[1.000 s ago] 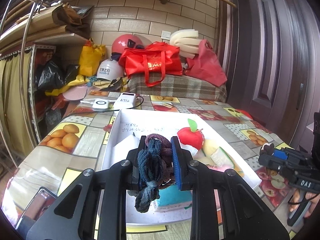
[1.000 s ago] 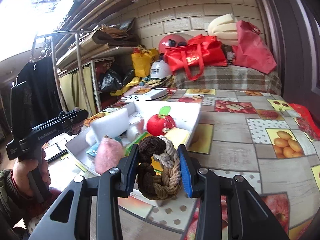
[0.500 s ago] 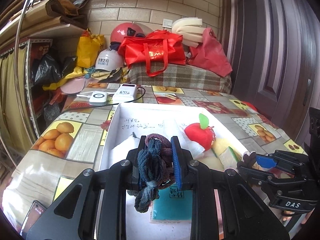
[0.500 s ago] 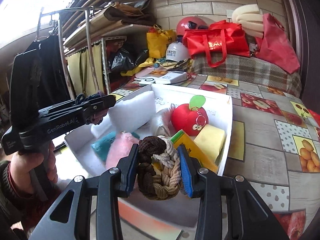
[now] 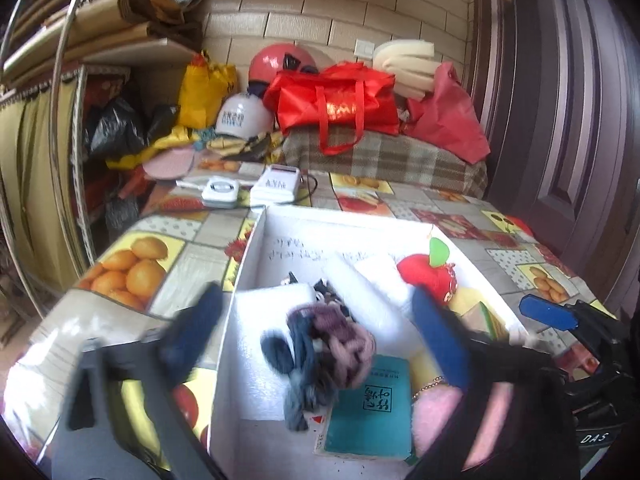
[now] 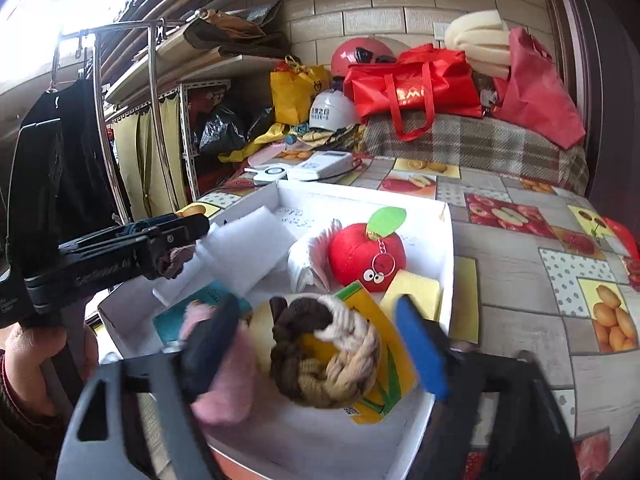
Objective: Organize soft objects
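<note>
Both braided rope knots are being let go over the white box (image 5: 256, 248), so the sorting looks close to done for these two pieces. The left tongs (image 5: 316, 340) have just been opening and now stand wide; the blue-and-mauve knot (image 5: 320, 352) is between the jaws, blurred, with clear gaps to both pads, above the box floor and the teal booklet (image 5: 372, 408). I cannot tell whether it has landed yet. The right tongs (image 6: 320, 344) have just been opening too, and the brown-and-cream knot (image 6: 328, 356) sits loose between them, touching neither pad as far as I can see, resting on or just above the yellow carton (image 6: 380, 364).

Already in the box, beyond the tongs, lie the red plush apple (image 6: 366, 256), a white foam block (image 6: 248, 248), a yellow sponge (image 6: 412, 292) and a pink fluffy piece (image 6: 228, 368) by the right tongs' left finger. I see no other loose soft toy on the fruit-patterned counter (image 6: 520, 264), so little seems left beyond drawing the tongs back.

For room: the box's near-left wall runs directly under the left tongs' left finger, and its right rim lies just outside the right tongs' right finger. The two tongs are close together over the box, so pulling each straight back toward the person looks safest. To the right of the box the counter is open; behind it, white gadgets (image 5: 276, 188) and piled bags crowd the far edge.
</note>
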{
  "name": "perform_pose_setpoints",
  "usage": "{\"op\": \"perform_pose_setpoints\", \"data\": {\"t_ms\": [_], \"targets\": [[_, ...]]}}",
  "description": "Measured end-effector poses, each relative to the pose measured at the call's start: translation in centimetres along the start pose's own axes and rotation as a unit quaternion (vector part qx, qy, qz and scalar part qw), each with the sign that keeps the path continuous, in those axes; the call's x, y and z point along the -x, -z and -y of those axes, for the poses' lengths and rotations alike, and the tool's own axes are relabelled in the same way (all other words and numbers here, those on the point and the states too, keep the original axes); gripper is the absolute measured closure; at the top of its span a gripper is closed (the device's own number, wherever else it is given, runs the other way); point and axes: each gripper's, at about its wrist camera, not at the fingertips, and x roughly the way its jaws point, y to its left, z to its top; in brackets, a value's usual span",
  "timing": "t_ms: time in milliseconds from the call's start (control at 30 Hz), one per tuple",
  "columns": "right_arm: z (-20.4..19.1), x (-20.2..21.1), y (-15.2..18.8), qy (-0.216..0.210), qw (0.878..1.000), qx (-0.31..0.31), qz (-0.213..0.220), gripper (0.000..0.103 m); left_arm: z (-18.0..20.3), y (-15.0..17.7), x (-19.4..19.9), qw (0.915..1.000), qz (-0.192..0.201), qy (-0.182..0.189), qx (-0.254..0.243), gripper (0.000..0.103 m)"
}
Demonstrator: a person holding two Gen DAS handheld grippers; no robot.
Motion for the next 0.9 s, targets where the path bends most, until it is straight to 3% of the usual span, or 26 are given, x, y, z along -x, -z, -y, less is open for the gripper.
{"op": "perform_pose_setpoints", "data": {"t_ms": [300,467,767,900], "targets": [[0.1,0.9,-0.1,0.013,0.999,0.002,0.033,0.019,0.7,-0.1,1.3,0.9984,0.042,-0.03,-0.022,0.0],[0.5,1.4,0.0,0.016,0.999,-0.008,0.042,0.019,1.9,0.4,1.9,0.9975,0.044,-0.039,-0.039,0.0],[1.0,3.7,1.5,0.015,0.999,-0.01,0.033,0.019,5.5,1.9,3.4,0.998,0.025,-0.028,-0.052,0.0],[1.6,6.6,2.5,0.023,0.998,-0.011,0.053,0.019,7.7,2.6,4.8,0.997,0.032,-0.011,-0.069,0.0]]}}
